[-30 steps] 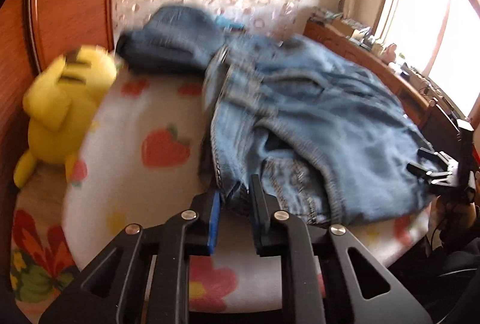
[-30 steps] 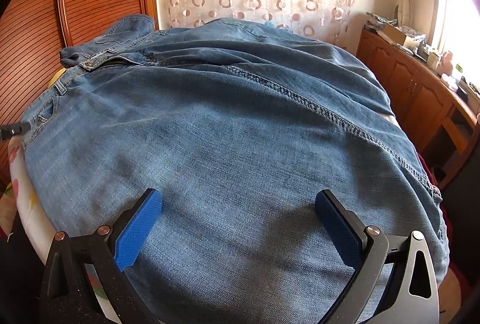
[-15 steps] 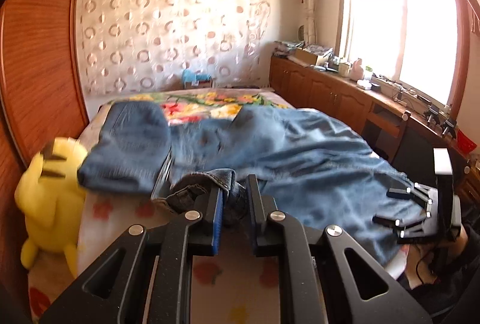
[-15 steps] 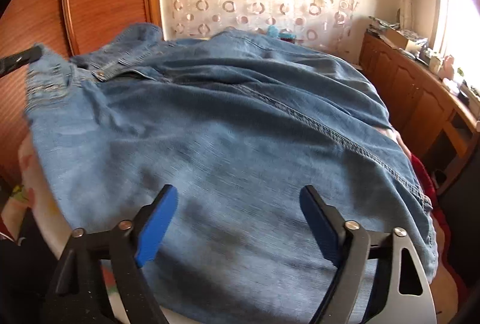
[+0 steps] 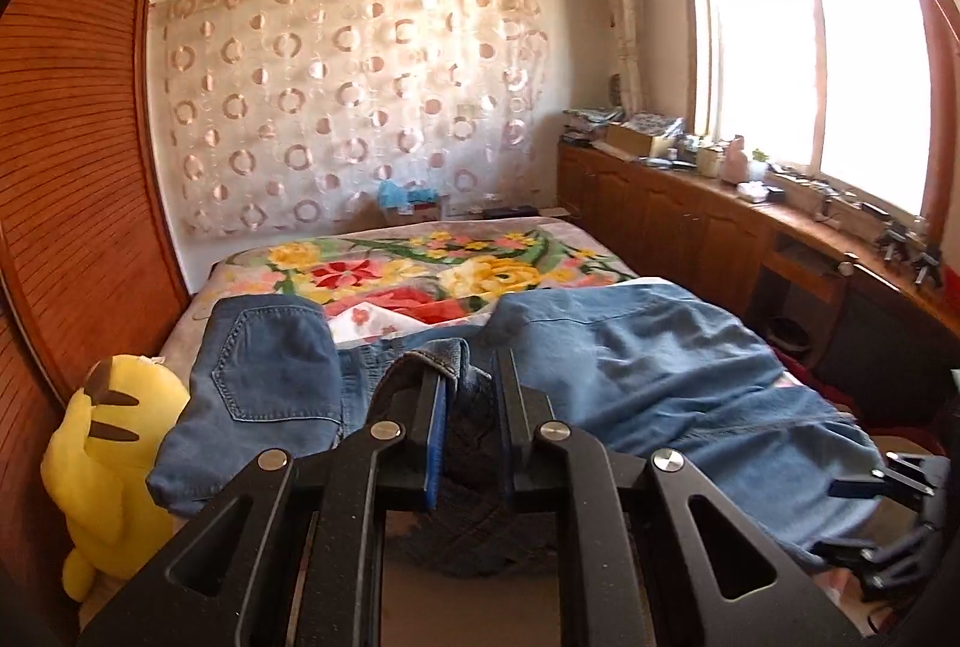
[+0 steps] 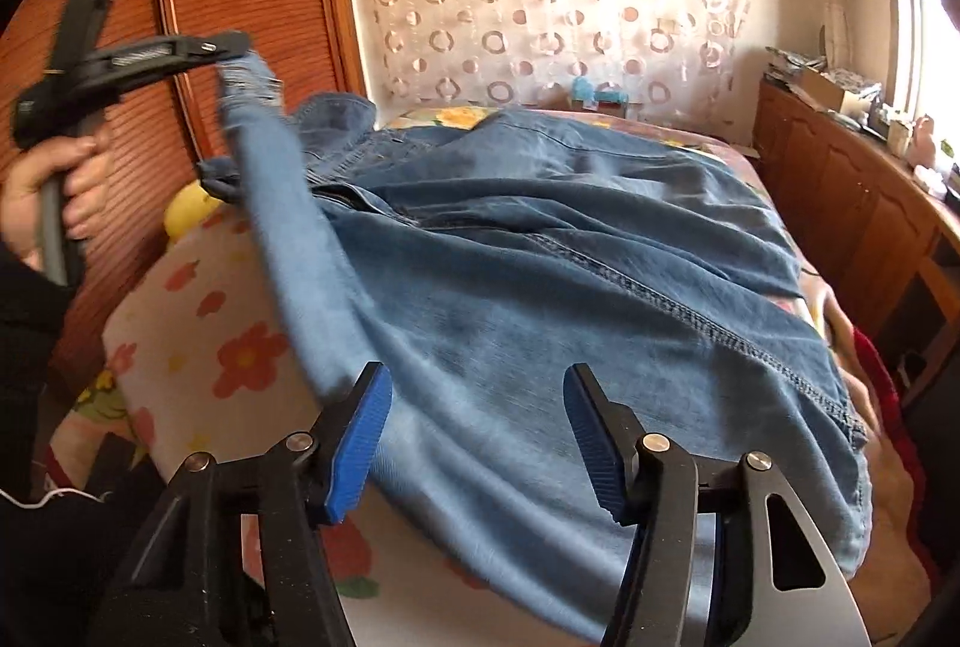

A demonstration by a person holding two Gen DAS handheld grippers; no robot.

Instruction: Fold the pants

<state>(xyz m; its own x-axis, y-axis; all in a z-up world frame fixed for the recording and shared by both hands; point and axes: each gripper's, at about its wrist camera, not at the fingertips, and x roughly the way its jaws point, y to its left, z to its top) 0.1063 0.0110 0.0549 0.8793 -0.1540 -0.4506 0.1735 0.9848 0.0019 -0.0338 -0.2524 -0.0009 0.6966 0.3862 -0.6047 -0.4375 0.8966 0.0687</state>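
My left gripper (image 5: 465,401) is pinched nearly closed on a bunched edge of the pants (image 5: 660,395), what looks like a hem or waistband corner, and in the right wrist view I can see it lifted well above the bed (image 6: 198,347) with the denim hanging from it in a taut strip down toward the mattress. My right gripper (image 6: 477,434) stands wide open with nothing between its blue pads (image 6: 360,434); it hovers just over the near edge of the pants and I cannot tell whether the fingertips touch the cloth.

Taking the pants as the landmark: the bulk of them lies spread across the bed, long axis running roughly from the raised corner on the left toward the far right, with a stitched side seam (image 6: 720,335) slanting across in front of the right fingers. The yellow plush toy (image 5: 114,467) sits off the pants' left side against the wooden wardrobe (image 5: 66,167).

I judge the fold turns on carrying the lifted corner across the pants toward the right. The left hand already has it; the right is nearer the lying edge, ready to pin or pinch.
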